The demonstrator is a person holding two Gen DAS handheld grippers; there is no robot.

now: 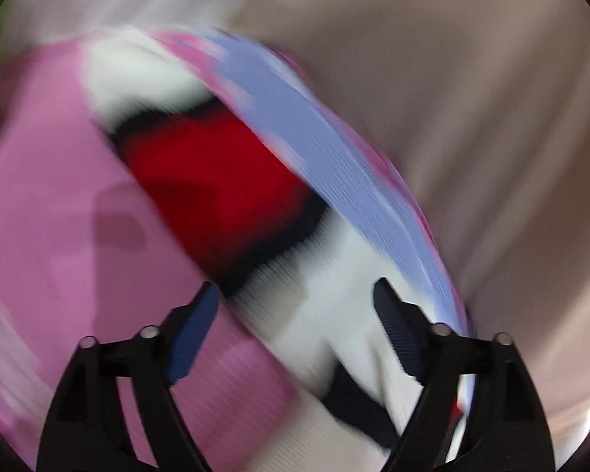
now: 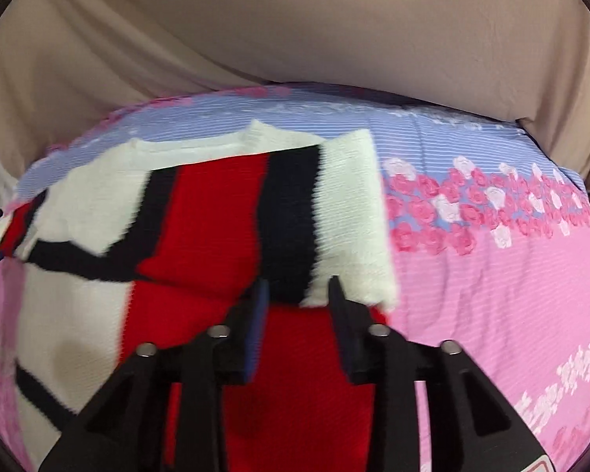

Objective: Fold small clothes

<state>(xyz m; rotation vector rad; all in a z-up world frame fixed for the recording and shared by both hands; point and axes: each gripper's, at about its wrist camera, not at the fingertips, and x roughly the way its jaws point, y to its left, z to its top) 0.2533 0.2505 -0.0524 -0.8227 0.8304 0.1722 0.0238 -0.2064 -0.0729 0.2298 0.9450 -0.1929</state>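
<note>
Left wrist view is heavily blurred. The left gripper (image 1: 295, 306) sits at the bottom centre of the frame with its jaws wide apart and nothing between them. Beneath and ahead of it lies the sweater (image 1: 220, 181), a knit in red, white and black blocks, running from the upper left of the frame toward the bottom centre. The sweater rests on a bedsheet (image 1: 51, 204), pink at the left with a blue striped band along its far edge. Beige cloth (image 1: 472, 98) fills the upper right.

Right wrist view is sharper. The right gripper (image 2: 299, 295) is at bottom centre, jaws parted by a moderate gap, hovering at the near edge of a folded-over white and black section of the sweater (image 2: 200, 212); it grips nothing. The sweater occupies the left and centre of the frame, folded flap uppermost. The bedsheet (image 2: 491, 275) shows a band of pink and white roses at the right. White printed markings run along its lower right, too blurred to read. Beige cloth (image 2: 295, 19) spans the top.
</note>
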